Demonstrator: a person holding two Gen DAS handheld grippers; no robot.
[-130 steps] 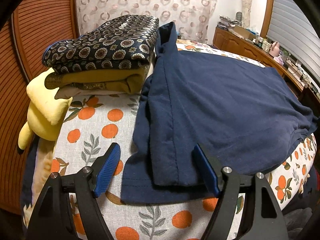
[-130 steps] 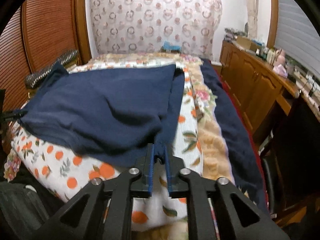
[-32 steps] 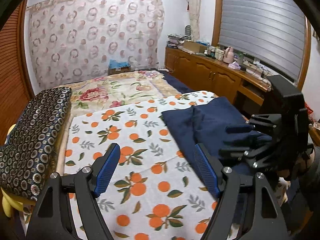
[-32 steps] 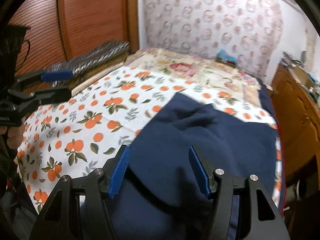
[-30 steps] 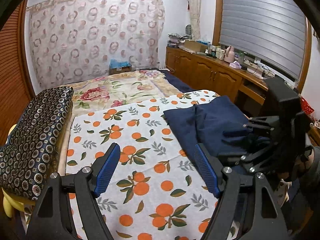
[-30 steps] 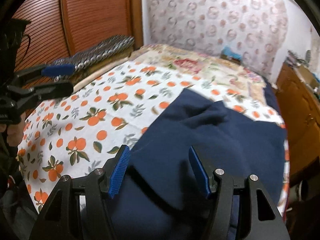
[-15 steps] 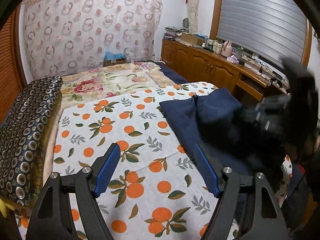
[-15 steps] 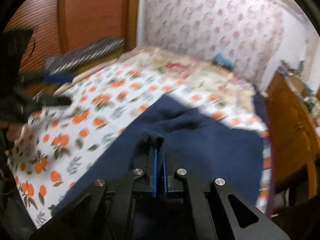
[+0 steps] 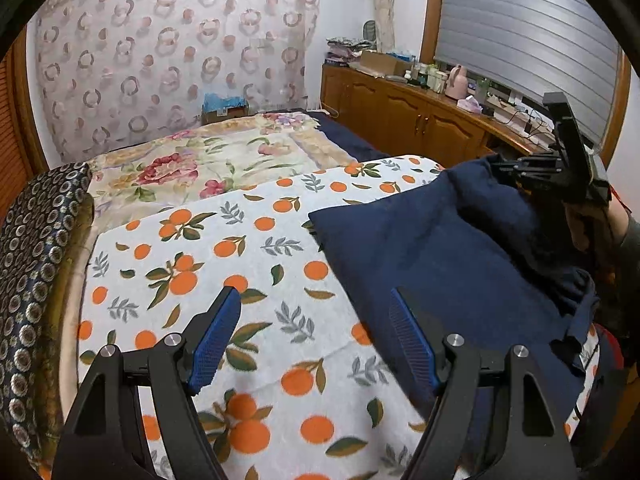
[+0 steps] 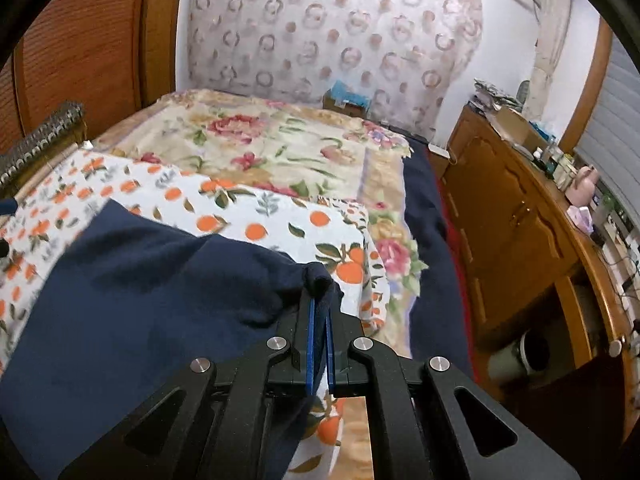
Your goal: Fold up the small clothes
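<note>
With the right gripper (image 10: 319, 344) pinching only a small bunch of the folded navy-blue knit garment (image 10: 160, 292) and the left gripper (image 9: 316, 336) spread empty beside it, that fold could probably slip loose.

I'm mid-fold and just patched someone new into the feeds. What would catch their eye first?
Most likely the navy garment, bunched on the right side of the orange-print sheet, with the right gripper shut on a raised fold of it. Next, the left gripper, open and empty above the bare sheet just left of the cloth. At the far left edge sits a stack of folded patterned fabric.
</note>
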